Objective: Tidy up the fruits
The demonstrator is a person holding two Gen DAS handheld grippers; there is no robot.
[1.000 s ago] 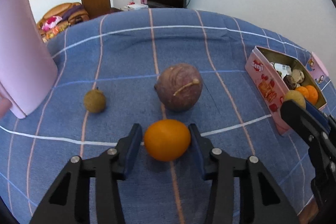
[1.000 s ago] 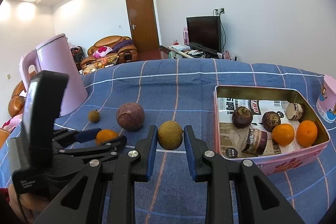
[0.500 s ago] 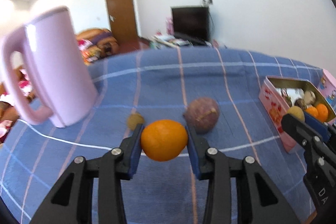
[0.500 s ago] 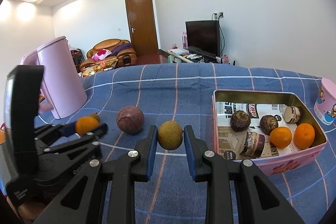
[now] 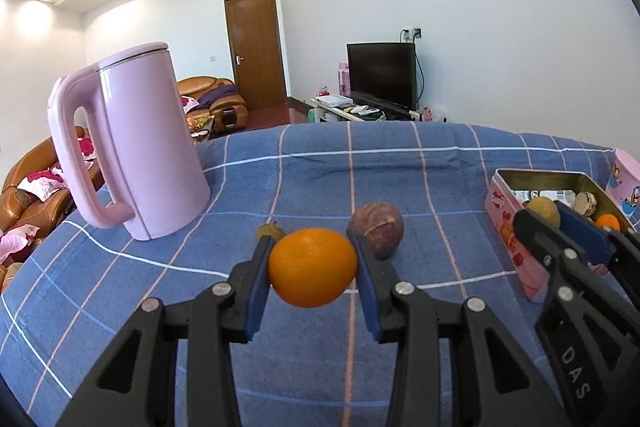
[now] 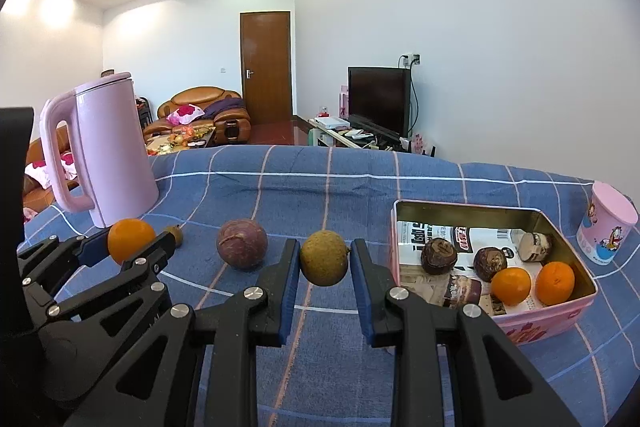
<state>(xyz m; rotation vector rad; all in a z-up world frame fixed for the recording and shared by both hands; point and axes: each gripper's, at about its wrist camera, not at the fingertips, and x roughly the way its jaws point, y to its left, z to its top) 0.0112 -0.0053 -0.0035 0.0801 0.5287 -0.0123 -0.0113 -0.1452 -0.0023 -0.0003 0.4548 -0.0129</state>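
Note:
My left gripper [image 5: 312, 269] is shut on an orange [image 5: 312, 267] and holds it above the blue checked cloth; the right wrist view shows that orange [image 6: 131, 241] at the left. My right gripper [image 6: 324, 261] is shut on a yellow-brown round fruit [image 6: 324, 259], just left of the pink tin [image 6: 520, 323]. On the cloth between the two grippers lie a purple passion fruit [image 6: 242, 244] and a small brown fruit [image 6: 175, 235]. The tin holds two oranges [image 6: 511, 285] and two dark brown fruits [image 6: 439, 255] on printed paper.
A tall pink kettle [image 5: 148, 147] stands on the cloth at the left. A pink cartoon cup [image 6: 608, 233] stands right of the tin. The cloth's far edge drops off toward a sofa, a door and a television.
My left gripper has lifted the orange off the cloth and tilted upward, bringing the kettle into its view. The right gripper has stayed almost still with its fruit.

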